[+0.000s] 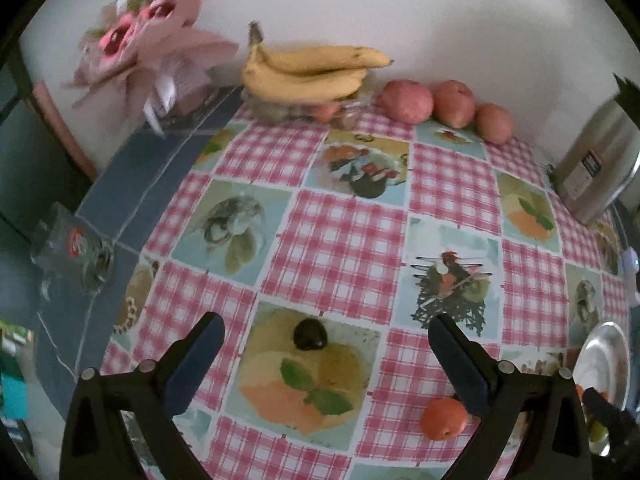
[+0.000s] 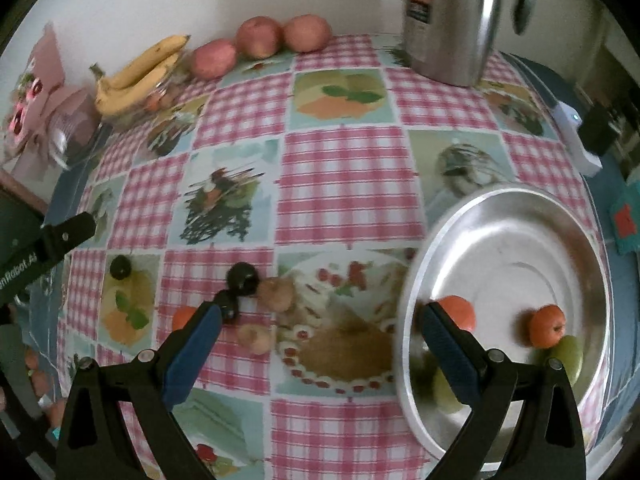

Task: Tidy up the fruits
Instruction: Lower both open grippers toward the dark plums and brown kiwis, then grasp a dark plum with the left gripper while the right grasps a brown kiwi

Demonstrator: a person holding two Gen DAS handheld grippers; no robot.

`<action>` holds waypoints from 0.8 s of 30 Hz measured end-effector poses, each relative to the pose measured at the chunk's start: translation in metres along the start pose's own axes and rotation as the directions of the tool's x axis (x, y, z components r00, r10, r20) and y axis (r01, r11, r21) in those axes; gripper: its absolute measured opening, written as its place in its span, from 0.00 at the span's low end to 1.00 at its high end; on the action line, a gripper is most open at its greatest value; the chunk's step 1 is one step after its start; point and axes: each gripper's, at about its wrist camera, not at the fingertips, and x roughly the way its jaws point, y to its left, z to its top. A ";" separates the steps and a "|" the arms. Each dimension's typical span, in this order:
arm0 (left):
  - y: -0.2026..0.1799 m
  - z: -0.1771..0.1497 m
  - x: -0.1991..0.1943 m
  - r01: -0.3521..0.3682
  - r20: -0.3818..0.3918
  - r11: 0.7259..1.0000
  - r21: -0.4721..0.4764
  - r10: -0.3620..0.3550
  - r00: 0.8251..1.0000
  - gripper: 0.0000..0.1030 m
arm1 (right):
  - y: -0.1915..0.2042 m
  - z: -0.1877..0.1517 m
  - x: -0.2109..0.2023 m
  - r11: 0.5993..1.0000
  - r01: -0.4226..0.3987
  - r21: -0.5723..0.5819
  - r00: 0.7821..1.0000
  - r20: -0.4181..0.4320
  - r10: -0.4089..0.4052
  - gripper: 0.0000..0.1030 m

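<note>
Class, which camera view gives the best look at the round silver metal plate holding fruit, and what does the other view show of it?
The right wrist view: the round silver metal plate shows nearly whole, fruit inside. The left wrist view catches only a sliver of its rim at the right edge.

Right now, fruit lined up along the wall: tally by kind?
Red apples: 3
Banana bunch: 1
Total: 4
Small fruit in the glass bowl under the bunch is too blurred to count.
</note>
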 end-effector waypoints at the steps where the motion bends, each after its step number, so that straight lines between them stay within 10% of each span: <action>1: 0.003 0.000 0.002 0.006 -0.009 1.000 -0.010 -0.006 1.000 1.00 | 0.004 0.000 0.001 1.000 0.002 -0.012 1.000 -0.002 -0.002 0.97; 20: 0.052 0.002 0.029 0.032 -0.105 0.989 -0.146 -0.048 0.993 0.99 | 0.023 0.006 0.016 1.000 0.007 -0.026 1.000 -0.004 -0.007 0.95; 24: 0.040 0.001 0.041 0.050 -0.128 0.992 -0.116 -0.064 0.990 0.93 | 0.025 0.006 0.022 0.999 0.012 -0.037 1.000 -0.016 -0.012 0.75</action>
